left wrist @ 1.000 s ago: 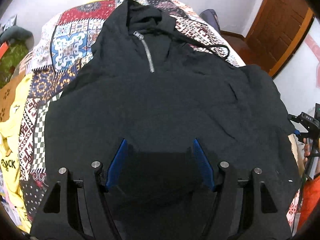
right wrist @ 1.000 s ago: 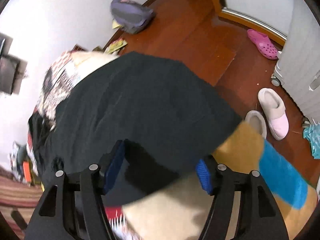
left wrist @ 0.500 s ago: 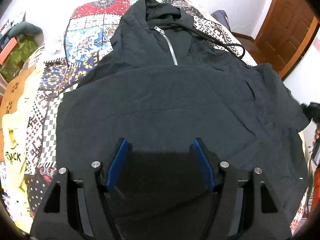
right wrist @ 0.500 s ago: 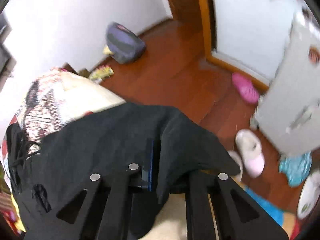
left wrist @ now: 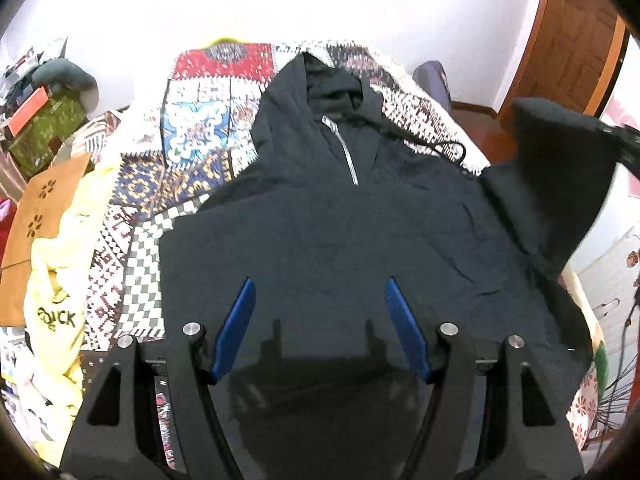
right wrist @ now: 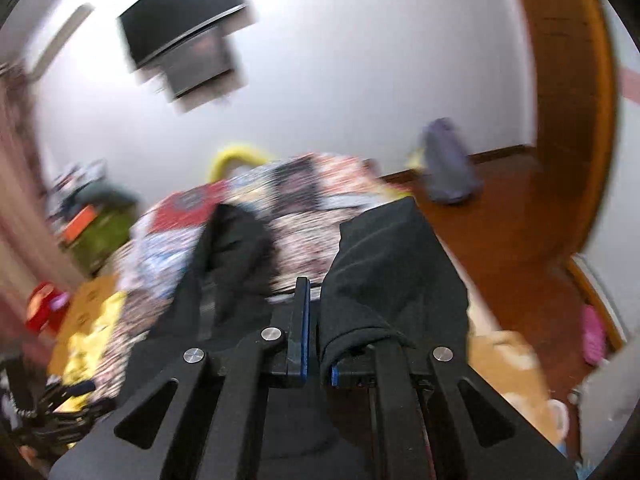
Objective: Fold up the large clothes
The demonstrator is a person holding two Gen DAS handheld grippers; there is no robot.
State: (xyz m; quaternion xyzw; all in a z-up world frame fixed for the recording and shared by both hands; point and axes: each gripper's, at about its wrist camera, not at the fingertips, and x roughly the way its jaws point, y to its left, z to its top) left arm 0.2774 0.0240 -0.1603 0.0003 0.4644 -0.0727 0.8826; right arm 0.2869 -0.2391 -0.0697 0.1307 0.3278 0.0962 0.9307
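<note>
A black hoodie (left wrist: 344, 224) with a short silver zip lies face up on a patchwork bedspread (left wrist: 192, 148), hood toward the far wall. My left gripper (left wrist: 320, 300) is open and empty above the hoodie's lower front. My right gripper (right wrist: 316, 320) is shut on the hoodie's right sleeve (right wrist: 392, 268) and holds it lifted off the bed; the raised sleeve also shows at the right of the left wrist view (left wrist: 560, 168). The right wrist view is blurred.
A yellow garment (left wrist: 60, 288) and an orange-brown cloth (left wrist: 36, 216) lie at the bed's left edge. A green box (left wrist: 48, 128) stands at far left. A purple bag (right wrist: 448, 172) sits on the wooden floor near the door (left wrist: 576, 36).
My right gripper closed on the sleeve and lifted it up, swinging its view from the floor toward the bed. My left gripper rose and pulled back a little, still open.
</note>
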